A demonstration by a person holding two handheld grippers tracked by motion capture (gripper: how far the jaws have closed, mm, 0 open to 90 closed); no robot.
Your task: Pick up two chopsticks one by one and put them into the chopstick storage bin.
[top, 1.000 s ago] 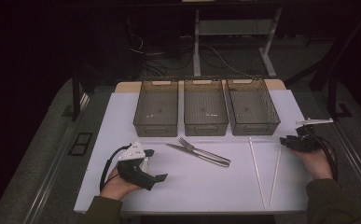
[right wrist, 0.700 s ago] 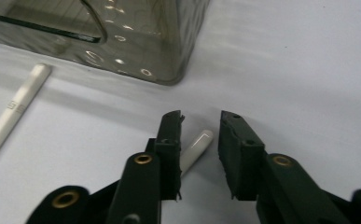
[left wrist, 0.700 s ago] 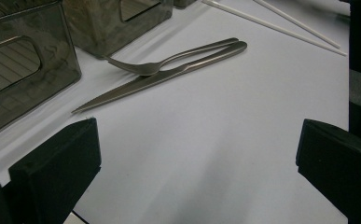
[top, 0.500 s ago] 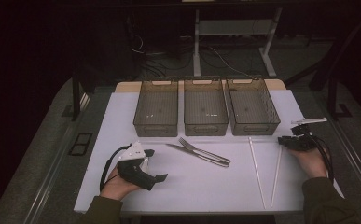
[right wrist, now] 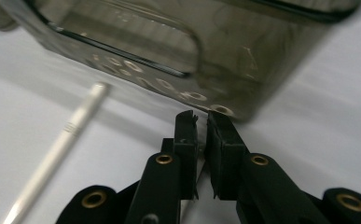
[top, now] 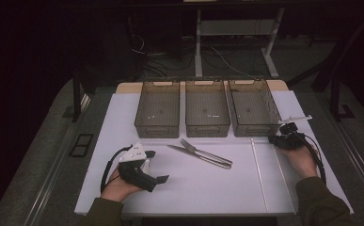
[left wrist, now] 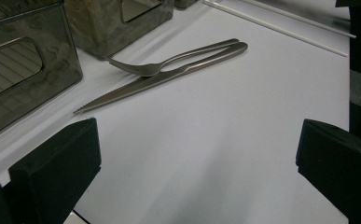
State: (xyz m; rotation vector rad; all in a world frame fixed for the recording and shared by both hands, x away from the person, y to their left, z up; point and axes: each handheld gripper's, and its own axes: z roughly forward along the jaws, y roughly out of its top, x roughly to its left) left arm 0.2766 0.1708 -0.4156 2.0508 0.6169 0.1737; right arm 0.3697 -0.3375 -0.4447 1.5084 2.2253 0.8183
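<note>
A fork (top: 199,148) and a knife (top: 189,152) lie crossed at mid-table, ahead of my left gripper (top: 157,165), which rests open on the white mat; in the left gripper view its jaws (left wrist: 197,163) stand wide apart with the fork (left wrist: 169,63) and knife (left wrist: 159,79) beyond. My right gripper (top: 273,139) sits at the right bin's (top: 255,128) front corner. Its jaws (right wrist: 201,119) have just been closing, and a pale sliver of a white stick (right wrist: 198,184) shows pinched between them. A second white stick (top: 259,174) lies loose just left of it (right wrist: 61,144).
Three smoky plastic bins stand in a row at the back of the mat: left (top: 157,132), middle (top: 207,131) and right. The table's front edge runs just behind both hands. Dark floor and cables lie beyond the table.
My right gripper has slid left and slightly down toward the right bin's corner and its jaws have narrowed. The left gripper, fork and knife have not moved.
</note>
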